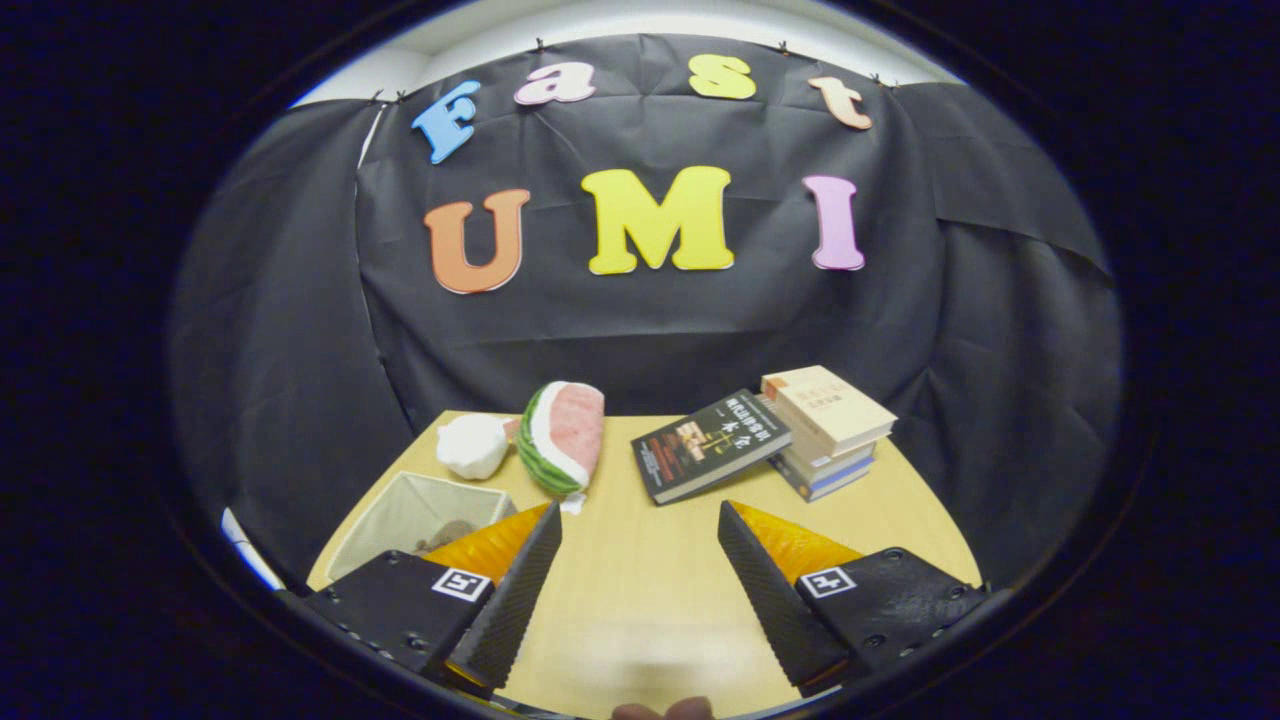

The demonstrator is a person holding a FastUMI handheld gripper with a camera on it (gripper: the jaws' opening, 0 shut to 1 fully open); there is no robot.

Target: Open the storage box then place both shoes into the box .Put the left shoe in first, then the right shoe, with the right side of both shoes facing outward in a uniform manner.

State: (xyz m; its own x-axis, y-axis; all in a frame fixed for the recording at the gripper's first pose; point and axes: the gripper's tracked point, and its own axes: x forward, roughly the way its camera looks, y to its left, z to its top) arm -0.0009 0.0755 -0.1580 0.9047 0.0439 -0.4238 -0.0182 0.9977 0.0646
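The table [640, 590] lay bare between my fingers; the storage box [415, 515], pale and already open, sat near left beside my left finger, soft-walled and light by my guess, best taken at its rim; my gripper [640, 580] stood wide apart, empty.

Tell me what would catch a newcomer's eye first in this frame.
Likely the watermelon-slice plush at the table's far side, beside a white plush. To its right a dark book leans against a stack of books. The open gripper holds nothing; an open fabric box sits by its left finger.
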